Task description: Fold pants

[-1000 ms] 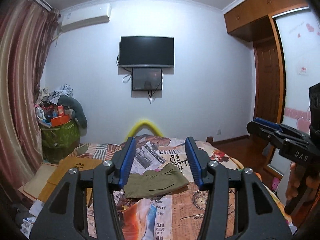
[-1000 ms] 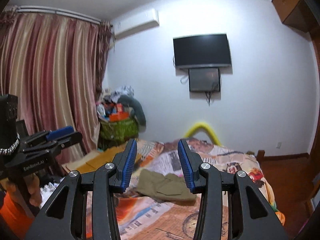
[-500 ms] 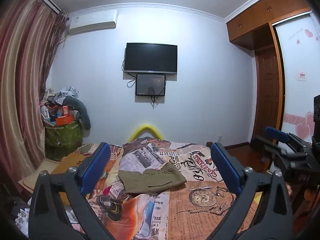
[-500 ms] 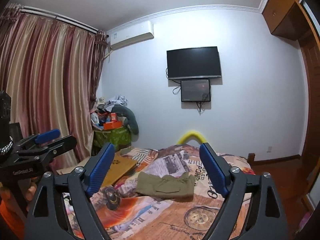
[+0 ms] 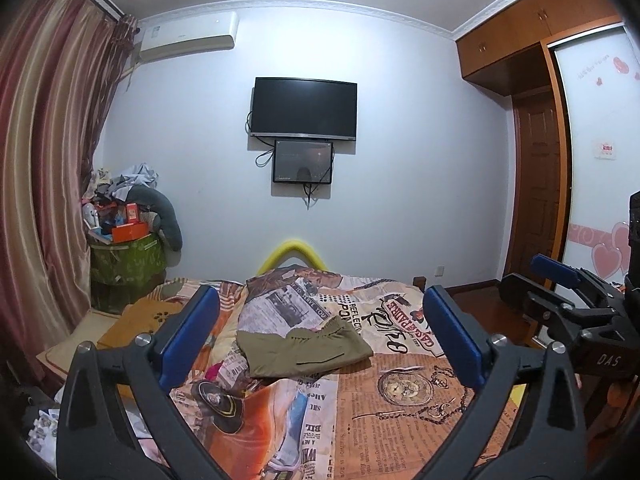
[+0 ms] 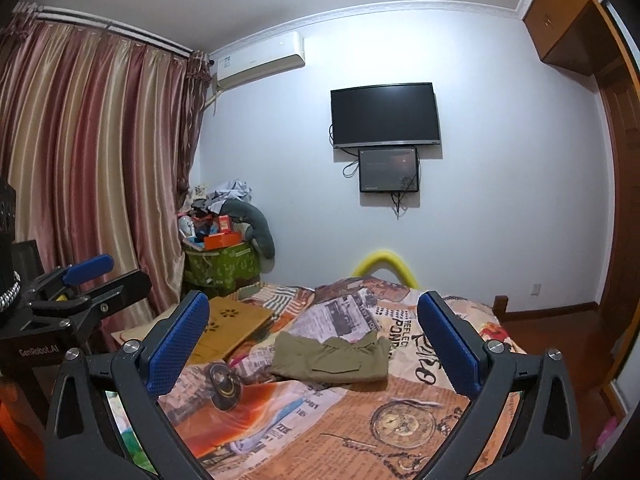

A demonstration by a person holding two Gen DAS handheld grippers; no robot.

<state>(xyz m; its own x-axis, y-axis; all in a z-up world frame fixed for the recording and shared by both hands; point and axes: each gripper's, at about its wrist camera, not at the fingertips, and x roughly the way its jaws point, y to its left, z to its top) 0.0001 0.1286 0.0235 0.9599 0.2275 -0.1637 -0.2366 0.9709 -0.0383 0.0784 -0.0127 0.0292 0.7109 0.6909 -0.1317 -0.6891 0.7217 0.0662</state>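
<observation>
Olive-green pants (image 5: 304, 350) lie folded into a compact rectangle on the bed (image 5: 400, 408), also seen in the right wrist view (image 6: 334, 360). My left gripper (image 5: 320, 340) is wide open and empty, held well above and short of the pants. My right gripper (image 6: 314, 342) is also wide open and empty, at a similar distance. Each gripper shows at the edge of the other's view: the right one (image 5: 560, 304) and the left one (image 6: 76, 292).
The bed carries a newspaper-print cover. A wooden lap desk (image 6: 228, 324) lies at the bed's left side. A green bin piled with clutter (image 6: 220, 256) stands by the curtain (image 6: 92, 168). A TV (image 5: 304, 108) hangs on the far wall. Wardrobe and door (image 5: 536, 196) are at right.
Both grippers opened from nearly shut to wide open and tilted up and back a little. The pants have not moved.
</observation>
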